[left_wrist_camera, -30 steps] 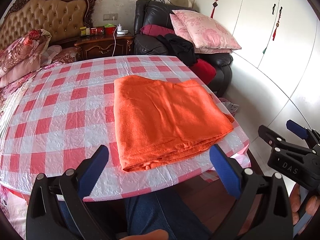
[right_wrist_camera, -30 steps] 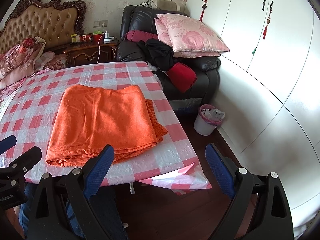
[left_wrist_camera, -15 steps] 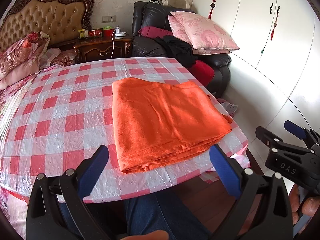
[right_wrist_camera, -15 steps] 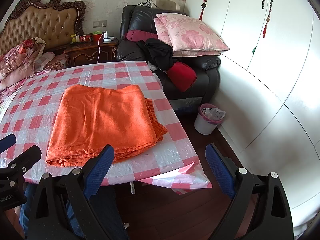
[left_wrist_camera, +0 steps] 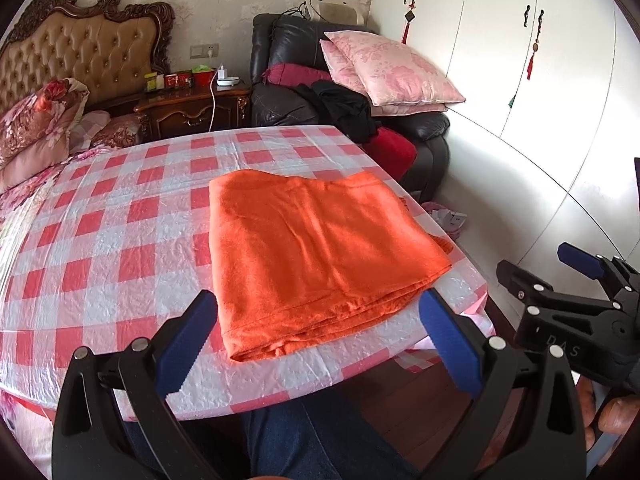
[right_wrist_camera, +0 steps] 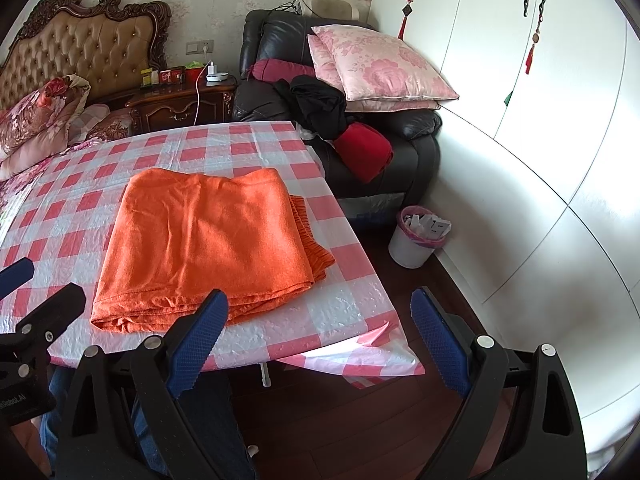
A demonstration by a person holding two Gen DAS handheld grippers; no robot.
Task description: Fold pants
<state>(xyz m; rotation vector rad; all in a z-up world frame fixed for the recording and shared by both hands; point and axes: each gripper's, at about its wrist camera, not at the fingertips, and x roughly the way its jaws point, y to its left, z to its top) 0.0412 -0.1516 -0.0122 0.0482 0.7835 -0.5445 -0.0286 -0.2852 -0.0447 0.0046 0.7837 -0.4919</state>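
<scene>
Lying folded into a neat stack near the front right corner of the table point(left_wrist_camera: 100, 240), orange pants point(left_wrist_camera: 320, 256) look finished. Could slide off with the slick checked plastic cloth point(right_wrist_camera: 352, 352), already hanging loose at that corner, if snagged or nudged. Could also spring open where the ribbed waistband point(right_wrist_camera: 312, 240) pokes out at the right. Both held back near the front edge, off the fabric: left gripper point(left_wrist_camera: 320, 344) and right gripper point(right_wrist_camera: 320, 340), jaws spread wide, holding nothing. Beyond: bed point(left_wrist_camera: 36, 128), nightstand point(left_wrist_camera: 192, 108), black armchair point(right_wrist_camera: 400, 132) piled with pillows, white wardrobe point(right_wrist_camera: 520, 80), small bin point(right_wrist_camera: 412, 244) on dark wood floor.
</scene>
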